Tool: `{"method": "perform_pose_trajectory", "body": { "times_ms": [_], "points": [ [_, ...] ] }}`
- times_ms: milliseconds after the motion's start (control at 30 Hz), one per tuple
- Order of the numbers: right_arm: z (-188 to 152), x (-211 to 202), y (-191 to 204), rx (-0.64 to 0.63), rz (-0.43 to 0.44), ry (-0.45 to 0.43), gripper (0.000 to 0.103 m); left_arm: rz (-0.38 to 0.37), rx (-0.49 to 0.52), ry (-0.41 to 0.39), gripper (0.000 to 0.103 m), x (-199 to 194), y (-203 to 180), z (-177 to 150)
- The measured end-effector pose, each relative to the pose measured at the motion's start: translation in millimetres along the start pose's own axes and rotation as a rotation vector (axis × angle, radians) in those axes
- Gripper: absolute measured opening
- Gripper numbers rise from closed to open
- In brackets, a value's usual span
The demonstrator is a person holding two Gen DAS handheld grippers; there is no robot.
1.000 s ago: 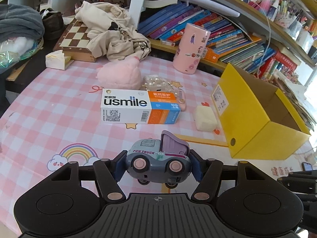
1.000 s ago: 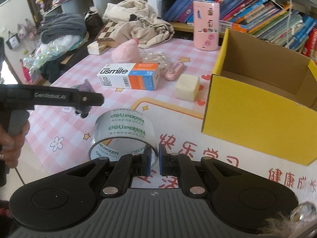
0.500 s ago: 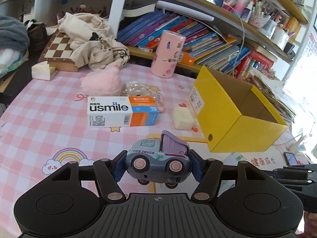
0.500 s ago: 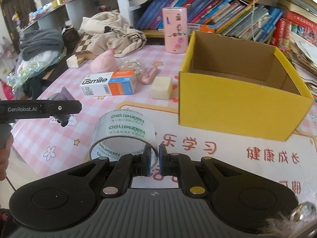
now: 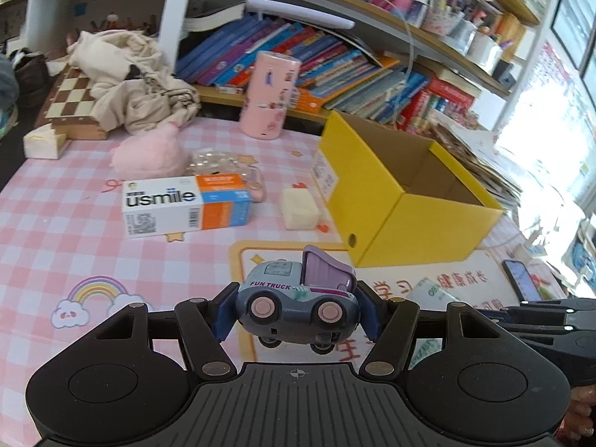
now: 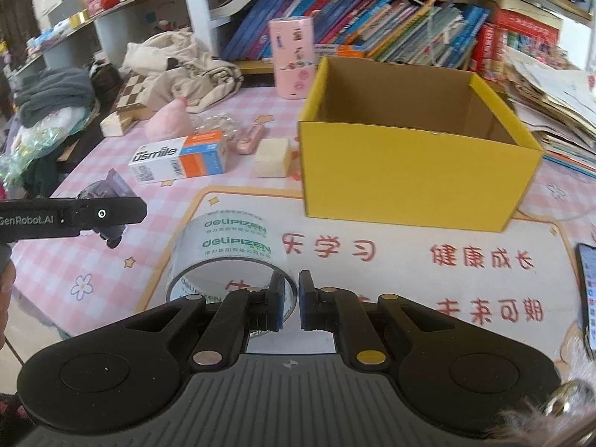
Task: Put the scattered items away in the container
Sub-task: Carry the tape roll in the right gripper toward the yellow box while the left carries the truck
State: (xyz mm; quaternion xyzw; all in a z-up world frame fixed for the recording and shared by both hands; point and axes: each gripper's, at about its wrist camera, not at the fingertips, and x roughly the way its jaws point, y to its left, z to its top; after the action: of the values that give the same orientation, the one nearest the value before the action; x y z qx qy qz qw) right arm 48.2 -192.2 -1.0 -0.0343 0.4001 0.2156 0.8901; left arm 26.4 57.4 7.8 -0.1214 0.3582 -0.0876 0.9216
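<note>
— Toy truck (image 5: 298, 303)?
— Clamped sideways between the blue pads of the left gripper (image 5: 297, 314), nose against one pad, purple tipper end against the other; wheels facing the camera, lifted clear of the pink checked tablecloth (image 5: 56, 223). Fingers partly spread, set to the truck's length.
— Tape roll (image 6: 227, 257)?
— Pinched by its near wall in the right gripper (image 6: 290, 300) — one pad inside the ring, one outside, nearly closed on the thin wall. Rest of the ring jutting forward and left, above the printed mat (image 6: 409, 260).
— Yellow box (image 6: 409, 182)?
— Open-topped, just beyond the mat, ahead of both grippers. Nothing visible inside.
— Further out?
— Cream block (image 6: 272, 156) beside the box's left wall, then the usmile carton (image 6: 178, 160), pink plush (image 6: 167, 123) behind.
</note>
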Motion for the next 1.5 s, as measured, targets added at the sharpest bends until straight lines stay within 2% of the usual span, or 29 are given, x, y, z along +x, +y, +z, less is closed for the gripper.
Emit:
{"method": "perform_pose_trajectory", "body": {
  "times_ms": [800,1167,1500],
  "points": [
    [-27,-31,-33,0.125,-0.159,-0.008,0.007,-0.148,0.105,0.019,0.064,13,-43,1],
    [-23,-35,-52,0.134,-0.190,-0.007,0.007,-0.185,0.154,0.030,0.064,26,-68,8],
    [-16,-28,-80,0.137,-0.173,0.032,0.007,-0.181,0.187,0.054,0.064,41,-89,11]
  ]
}}
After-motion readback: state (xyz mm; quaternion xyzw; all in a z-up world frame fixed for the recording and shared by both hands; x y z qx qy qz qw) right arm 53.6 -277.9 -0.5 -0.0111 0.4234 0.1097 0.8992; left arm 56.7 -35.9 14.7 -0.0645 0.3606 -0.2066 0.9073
